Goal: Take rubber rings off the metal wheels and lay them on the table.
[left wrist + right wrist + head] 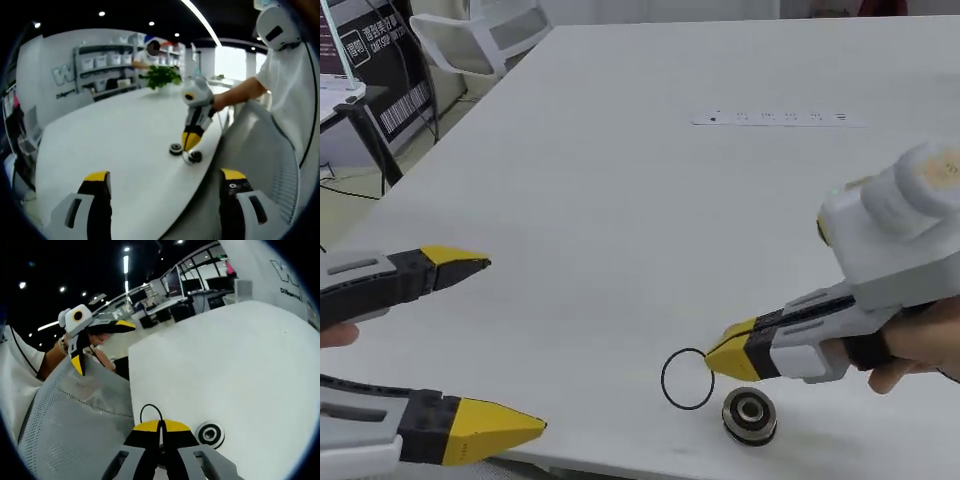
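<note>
My left gripper (485,345) hangs at 8 o'clock over the near edge of the white table (620,200), jaws spread wide, holding nothing; at 5 o'clock my right gripper (712,358) has its yellow tips pinched together on the black rubber ring (663,379), whose loop lies on the table; the metal wheel (750,415) sits just beside the ring, at its 4 o'clock. Far off at 1 o'clock lies a white power strip (778,118).

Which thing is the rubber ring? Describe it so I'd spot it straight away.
On the white table, follow the near edge to the yellow-tipped right tongs. The rubber ring is the thin black hoop pinched there, unlike the chunky metal wheel beside it.
</note>
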Demonstrator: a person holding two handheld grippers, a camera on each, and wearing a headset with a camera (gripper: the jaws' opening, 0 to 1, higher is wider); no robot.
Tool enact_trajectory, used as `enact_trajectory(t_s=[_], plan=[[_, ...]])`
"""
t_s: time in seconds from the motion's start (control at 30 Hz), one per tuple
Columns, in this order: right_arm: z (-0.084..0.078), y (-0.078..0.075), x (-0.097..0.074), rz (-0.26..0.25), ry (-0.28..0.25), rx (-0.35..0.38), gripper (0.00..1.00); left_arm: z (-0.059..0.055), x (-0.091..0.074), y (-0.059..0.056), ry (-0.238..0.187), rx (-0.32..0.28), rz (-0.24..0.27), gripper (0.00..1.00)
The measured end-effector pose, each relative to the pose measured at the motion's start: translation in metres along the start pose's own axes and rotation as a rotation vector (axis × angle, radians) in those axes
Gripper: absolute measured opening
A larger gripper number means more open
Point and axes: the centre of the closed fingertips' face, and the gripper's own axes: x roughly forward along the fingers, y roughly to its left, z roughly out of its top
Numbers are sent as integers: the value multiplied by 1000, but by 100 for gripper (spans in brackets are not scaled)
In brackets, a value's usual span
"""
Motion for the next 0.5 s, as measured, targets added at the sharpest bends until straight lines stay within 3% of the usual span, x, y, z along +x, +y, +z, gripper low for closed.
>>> enact_trajectory(t_s=[0.3,0.5], plan=[[-12,-22,17,-55,83,-93,0,0,-10,7,5,4,22,89],[-20,-28,21,-81,131,-142,0,-1,-13,9,9,11,28,89]])
